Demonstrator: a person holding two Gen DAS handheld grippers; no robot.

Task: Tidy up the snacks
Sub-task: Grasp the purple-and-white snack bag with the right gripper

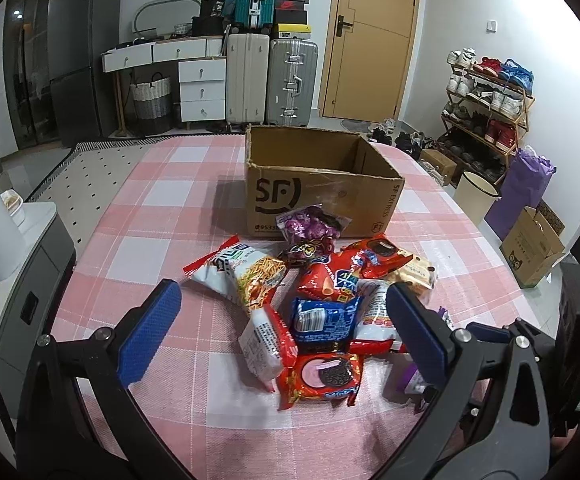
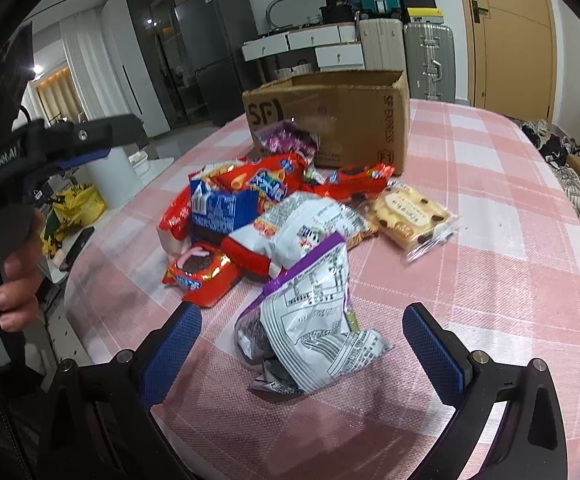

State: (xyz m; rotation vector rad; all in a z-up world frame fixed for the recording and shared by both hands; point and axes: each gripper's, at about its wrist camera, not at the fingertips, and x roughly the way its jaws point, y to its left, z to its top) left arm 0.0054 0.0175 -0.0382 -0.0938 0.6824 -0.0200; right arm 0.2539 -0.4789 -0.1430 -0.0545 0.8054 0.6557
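Pink-and-white checked cloth is covering the table [image 1: 138, 216], and the snack packets are lying on it in a loose pile just in front of the open cardboard box [image 1: 322, 184]. The left gripper [image 1: 284, 330] is hovering over the pile, jaws wide apart, with the blue cookie packet [image 1: 324, 318] and red cookie packet [image 1: 322, 376] lying between its pads. The right gripper [image 2: 304, 354] is hovering with jaws wide apart around the silver-and-purple packet [image 2: 314, 320], not touching it. A hand [image 2: 14, 276] is gripping the left tool's handle.
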